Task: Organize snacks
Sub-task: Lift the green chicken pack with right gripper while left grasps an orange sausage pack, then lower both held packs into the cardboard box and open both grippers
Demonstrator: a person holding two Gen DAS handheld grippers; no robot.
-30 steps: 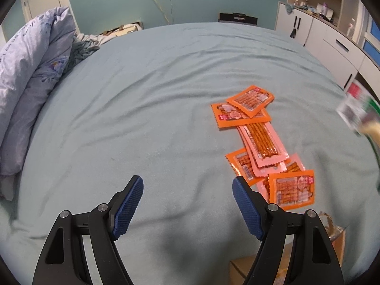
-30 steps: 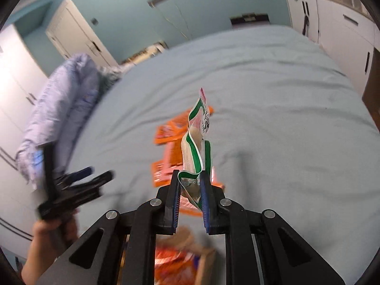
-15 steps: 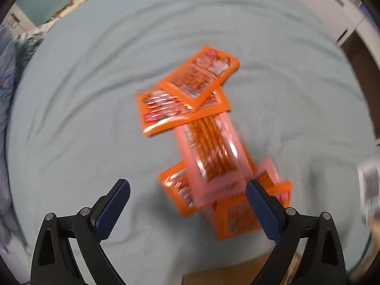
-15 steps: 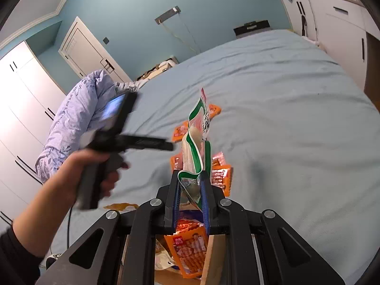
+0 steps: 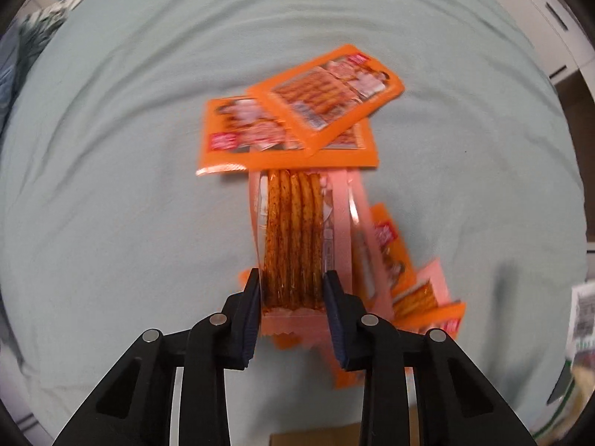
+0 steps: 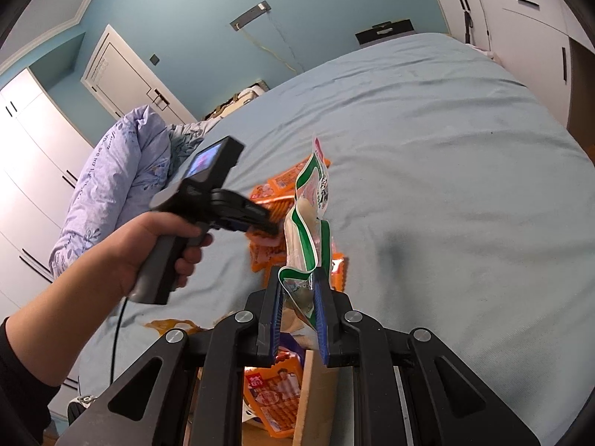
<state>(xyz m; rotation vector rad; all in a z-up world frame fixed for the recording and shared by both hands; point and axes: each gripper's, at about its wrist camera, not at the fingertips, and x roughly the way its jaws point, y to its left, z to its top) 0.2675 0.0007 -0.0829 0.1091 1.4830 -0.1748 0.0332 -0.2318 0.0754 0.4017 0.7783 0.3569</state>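
Observation:
Several orange snack packets [image 5: 327,89] lie in a loose heap on the pale blue bed [image 5: 111,186]. My left gripper [image 5: 292,290] points down onto the heap. Its jaws are closing and the pads pinch a pink packet of brown sticks [image 5: 293,223], which bows upward between them. In the right wrist view, a hand [image 6: 156,245] holds the left gripper [image 6: 260,226] low over the heap. My right gripper [image 6: 297,290] is shut on a green-and-white packet [image 6: 308,215], held upright above an open cardboard box [image 6: 312,390]. The same packet shows blurred at the right edge [image 5: 580,316] of the left wrist view.
An orange packet [image 6: 275,394] lies inside the box, at the bed's near edge. A bunched lilac quilt [image 6: 111,171] lies on the left of the bed. White cabinets [image 6: 520,18] stand beyond the bed's right side, and a white door [image 6: 126,85] is at the back left.
My left gripper swung over the heap, tipped downward and dropped onto it. Its jaws went from wide apart to pinching the pink stick packet. The right gripper kept its packet and drifted slightly.

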